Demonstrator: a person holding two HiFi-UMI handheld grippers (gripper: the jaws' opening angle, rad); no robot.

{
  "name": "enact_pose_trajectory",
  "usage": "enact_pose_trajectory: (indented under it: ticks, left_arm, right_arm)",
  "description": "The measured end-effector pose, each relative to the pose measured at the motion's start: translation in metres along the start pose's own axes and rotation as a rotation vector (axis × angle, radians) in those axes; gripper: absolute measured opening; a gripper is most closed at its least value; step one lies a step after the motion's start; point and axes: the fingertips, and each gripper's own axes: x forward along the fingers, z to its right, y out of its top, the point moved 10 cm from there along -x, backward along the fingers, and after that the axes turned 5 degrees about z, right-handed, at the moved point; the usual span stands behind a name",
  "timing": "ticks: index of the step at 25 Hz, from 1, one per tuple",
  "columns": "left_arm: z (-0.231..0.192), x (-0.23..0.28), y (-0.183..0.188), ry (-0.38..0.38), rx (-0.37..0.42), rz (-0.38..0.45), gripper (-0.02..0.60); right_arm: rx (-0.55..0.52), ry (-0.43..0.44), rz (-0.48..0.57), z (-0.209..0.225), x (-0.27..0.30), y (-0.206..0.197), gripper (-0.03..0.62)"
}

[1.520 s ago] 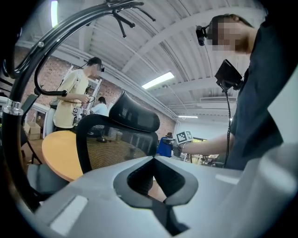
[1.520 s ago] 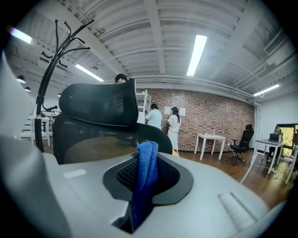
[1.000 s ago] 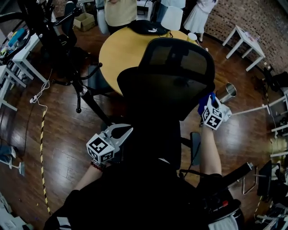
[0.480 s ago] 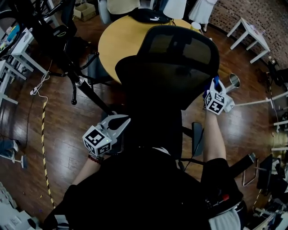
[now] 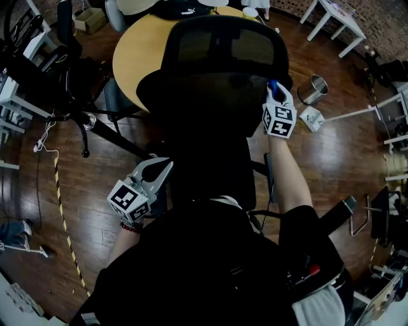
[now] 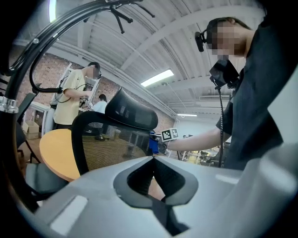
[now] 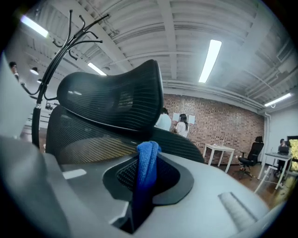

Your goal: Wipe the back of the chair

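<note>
A black mesh office chair stands in front of me, its back (image 5: pixel 210 95) topped by a headrest (image 5: pixel 220 44). My right gripper (image 5: pixel 274 90) is shut on a blue cloth (image 5: pixel 272 85) and holds it against the right edge of the chair back, just below the headrest. In the right gripper view the blue cloth (image 7: pixel 148 162) stands pinched between the jaws with the mesh back (image 7: pixel 88 135) close behind. My left gripper (image 5: pixel 159 169) hangs low at the left of the chair, apart from it. Its jaws meet at the tips (image 6: pixel 153 158) with nothing between them.
A round wooden table (image 5: pixel 137 51) stands just beyond the chair, with a person at its far side. A metal bin (image 5: pixel 313 89) is on the floor to the right, a black stand's legs (image 5: pixel 83 121) to the left, and white tables (image 5: pixel 331 19) at the back right.
My right gripper has carried the blue cloth from the chair's lower right side up and inward to the back's edge below the headrest. The left gripper has stayed low on the left.
</note>
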Motion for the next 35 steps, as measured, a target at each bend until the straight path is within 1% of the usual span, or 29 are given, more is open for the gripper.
enact_pose_trajectory:
  ticks: [2,4,9,11,15,19,23,26,28,31,35]
  left_arm:
    - [0.004,0.004,0.0,-0.016,0.015,-0.001,0.006]
    - [0.006,0.005,-0.001,-0.014,0.012,0.007,0.006]
    - [0.0,-0.011,-0.01,0.018,-0.017,0.013,0.006]
    - [-0.004,-0.018,-0.013,0.027,-0.024,0.016,0.006]
    - [-0.006,-0.026,-0.016,0.028,-0.038,0.024,0.006]
    - [-0.011,-0.03,-0.017,0.04,-0.064,0.029,0.006]
    - [-0.016,-0.034,-0.018,0.045,-0.069,0.044,0.006]
    - [-0.018,-0.044,-0.019,0.05,-0.04,0.031,0.006]
    - [-0.022,-0.053,-0.018,0.065,-0.046,0.039,0.006]
    - [-0.029,-0.065,-0.02,0.098,-0.072,0.032,0.006]
    - [-0.033,-0.074,-0.024,0.13,-0.1,0.033,0.006]
  right_arm:
    - [0.036,0.008,0.025,-0.009,0.002,0.0,0.04]
    - [0.043,0.04,0.045,-0.024,0.004,0.0,0.04]
    - [-0.065,0.195,0.071,-0.086,0.015,0.007,0.04]
    - [-0.083,0.236,0.083,-0.109,0.019,0.01,0.04]
    - [-0.071,0.294,0.105,-0.143,0.024,0.015,0.04]
    - [-0.033,0.367,0.136,-0.178,0.028,0.021,0.041]
    - [-0.029,0.474,0.167,-0.218,0.031,0.028,0.041]
    - [-0.074,0.614,0.182,-0.258,0.031,0.032,0.041]
    - [-0.096,0.695,0.178,-0.287,0.031,0.034,0.041]
    - [-0.088,0.744,0.18,-0.321,0.032,0.036,0.041]
    - [-0.029,0.809,0.17,-0.35,0.032,0.036,0.041]
